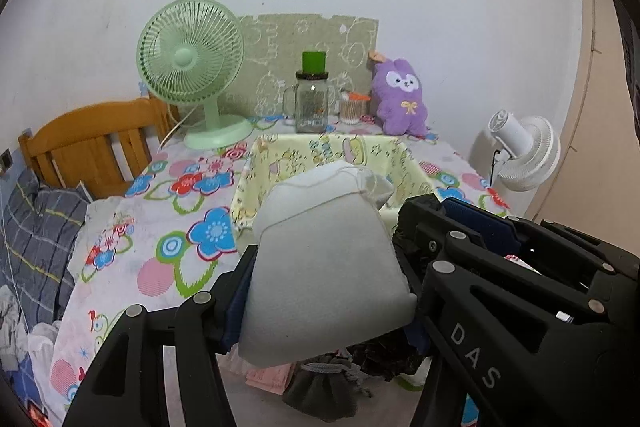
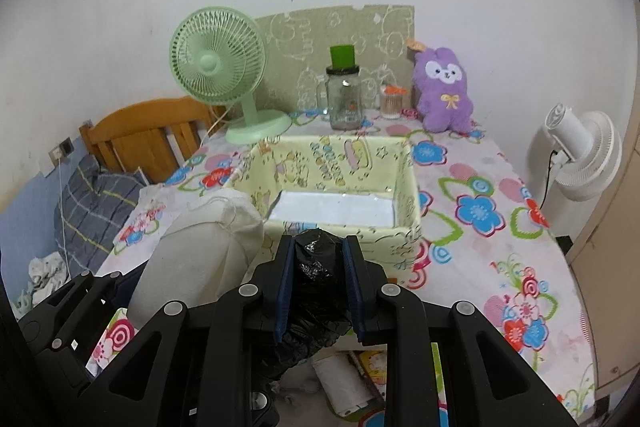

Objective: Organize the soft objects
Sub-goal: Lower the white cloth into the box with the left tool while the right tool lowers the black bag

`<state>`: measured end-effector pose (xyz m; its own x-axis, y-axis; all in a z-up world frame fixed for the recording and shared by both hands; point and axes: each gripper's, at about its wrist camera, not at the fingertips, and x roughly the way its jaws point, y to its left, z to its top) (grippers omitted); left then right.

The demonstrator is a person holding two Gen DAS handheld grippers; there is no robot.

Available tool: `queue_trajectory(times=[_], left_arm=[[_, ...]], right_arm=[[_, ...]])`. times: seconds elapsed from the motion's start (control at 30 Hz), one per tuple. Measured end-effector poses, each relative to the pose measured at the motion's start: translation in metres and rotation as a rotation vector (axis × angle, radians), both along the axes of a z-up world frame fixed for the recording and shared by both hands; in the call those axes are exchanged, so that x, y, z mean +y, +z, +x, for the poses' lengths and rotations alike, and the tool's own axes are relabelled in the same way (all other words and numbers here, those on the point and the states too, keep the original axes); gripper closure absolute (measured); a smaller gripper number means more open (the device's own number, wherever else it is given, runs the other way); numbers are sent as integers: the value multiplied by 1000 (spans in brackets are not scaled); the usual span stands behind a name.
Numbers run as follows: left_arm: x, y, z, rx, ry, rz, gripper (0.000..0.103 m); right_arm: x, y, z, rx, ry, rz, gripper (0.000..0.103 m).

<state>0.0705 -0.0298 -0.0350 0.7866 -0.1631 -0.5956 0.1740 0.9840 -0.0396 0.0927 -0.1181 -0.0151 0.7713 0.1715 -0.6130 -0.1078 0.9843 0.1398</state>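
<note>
My left gripper (image 1: 328, 287) is shut on a grey-white soft pillow (image 1: 324, 267), held above the table's near edge, in front of the yellow fabric storage box (image 1: 256, 171). The pillow also shows in the right wrist view (image 2: 192, 259), to the left. My right gripper (image 2: 318, 267) is shut on a crumpled black plastic bag (image 2: 316, 263), just before the near wall of the box (image 2: 404, 163), whose white bottom is bare. A purple plush toy (image 2: 442, 95) sits at the table's back right.
A green desk fan (image 2: 218, 67), a glass jar with a green lid (image 2: 344, 99) and a small cup of swabs (image 2: 392, 103) stand at the back. A white fan (image 2: 580, 155) stands right of the table. A wooden bed headboard (image 2: 148, 135) is left. Loose items (image 2: 348, 383) lie below my grippers.
</note>
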Motion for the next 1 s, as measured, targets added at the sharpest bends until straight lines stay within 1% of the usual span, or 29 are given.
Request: queue_trajectory(times=[0.4,0.67,1.0], left_arm=[[-11,34,-14,-74,-45,3,39],[-12,43,-10,-92,-53,4,39],[-11,45,8,-103,-43,13,39]], right_arm=[[-12,37,-19,-68,-48,-7,76],[-15,46,-17,-85,-55,-10,76],[-15,47,3,-89,-56,-8,76]])
